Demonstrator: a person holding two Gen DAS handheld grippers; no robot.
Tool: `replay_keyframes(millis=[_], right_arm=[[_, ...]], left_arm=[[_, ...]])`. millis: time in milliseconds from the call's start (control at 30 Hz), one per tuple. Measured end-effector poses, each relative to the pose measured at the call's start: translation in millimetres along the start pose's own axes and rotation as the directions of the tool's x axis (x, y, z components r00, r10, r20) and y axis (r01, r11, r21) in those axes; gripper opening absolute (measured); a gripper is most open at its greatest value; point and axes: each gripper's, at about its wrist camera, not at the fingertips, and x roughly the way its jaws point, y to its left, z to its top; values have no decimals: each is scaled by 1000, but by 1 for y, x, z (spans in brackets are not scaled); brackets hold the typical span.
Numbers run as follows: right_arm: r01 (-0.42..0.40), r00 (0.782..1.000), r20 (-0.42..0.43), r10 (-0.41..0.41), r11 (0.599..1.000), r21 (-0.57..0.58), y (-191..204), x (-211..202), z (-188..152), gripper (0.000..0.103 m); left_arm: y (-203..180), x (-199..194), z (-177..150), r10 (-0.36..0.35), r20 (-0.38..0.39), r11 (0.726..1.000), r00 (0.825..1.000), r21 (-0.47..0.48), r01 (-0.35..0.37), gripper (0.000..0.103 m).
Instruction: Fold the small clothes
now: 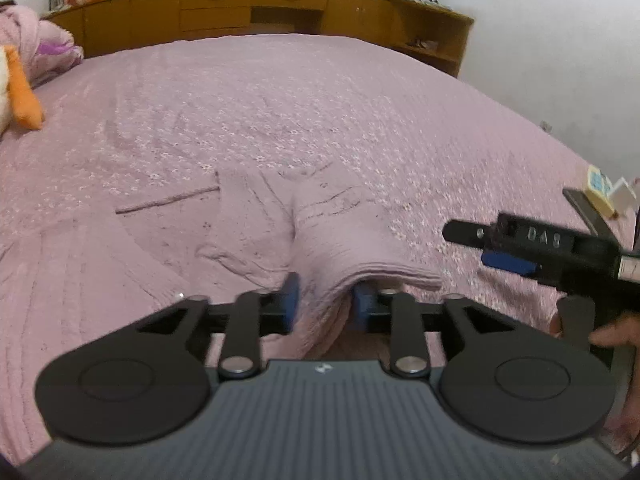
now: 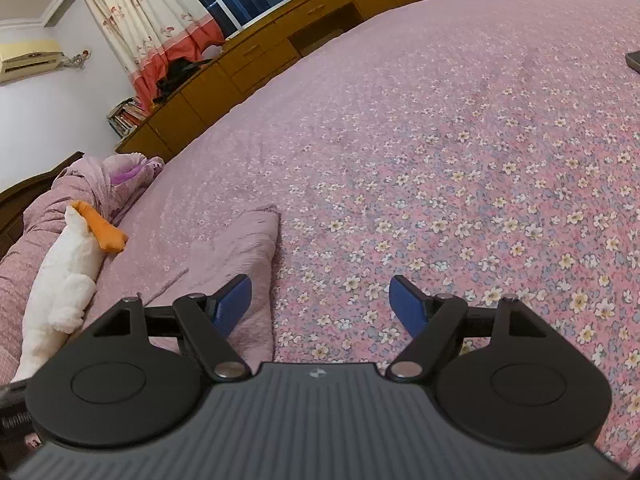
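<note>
A pink knitted garment (image 1: 256, 220) lies on the flowered pink bedspread (image 1: 280, 100), partly folded, with a doubled edge lifted toward me. My left gripper (image 1: 325, 304) is shut on that bunched edge, the cloth squeezed between its blue pads (image 1: 290, 300). My right gripper (image 2: 322, 306) is open and empty, hovering over the bedspread (image 2: 440, 160) just right of the garment's folded end (image 2: 240, 248). It also shows in the left wrist view (image 1: 520, 248) at the right, apart from the garment.
A white plush toy with an orange part (image 2: 68, 272) lies at the left by a rolled pink quilt (image 2: 100, 184). A wooden cabinet (image 1: 240, 8) runs along the bed's far side. A dark flat device (image 2: 632, 60) lies at the bed's right.
</note>
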Motion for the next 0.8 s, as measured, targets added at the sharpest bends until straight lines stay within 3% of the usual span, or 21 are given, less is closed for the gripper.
replay_keyframes(millis=[67, 233, 433, 467, 500, 633, 800], right_arm=[[-5, 1000, -3, 5, 1000, 12, -2, 1, 1, 82], [-18, 1000, -22, 18, 1000, 16, -1, 3, 1, 82], [-23, 999, -27, 23, 1000, -2, 1, 4, -1, 82], [-24, 999, -25, 23, 1000, -5, 2, 4, -1, 82], [-24, 999, -25, 24, 1000, -7, 1, 4, 0, 82], [-25, 999, -22, 25, 1000, -4, 1, 6, 0, 82], [-61, 998, -6, 61, 997, -51, 8, 1, 0, 81]], left_arm=[[-5, 1, -2, 22, 7, 1000, 1000, 20, -22, 48], [-22, 4, -3, 54, 11, 991, 998, 126, -55, 48], [-42, 9, 2, 15, 63, 982, 998, 189, -27, 48], [-41, 9, 3, 19, 77, 981, 997, 191, -34, 36], [-40, 8, 5, 18, 91, 983, 996, 183, -34, 10], [-16, 0, 18, 18, 117, 997, 993, 69, -27, 9], [25, -27, 29, 194, 208, 981, 959, -31, -192, 9]])
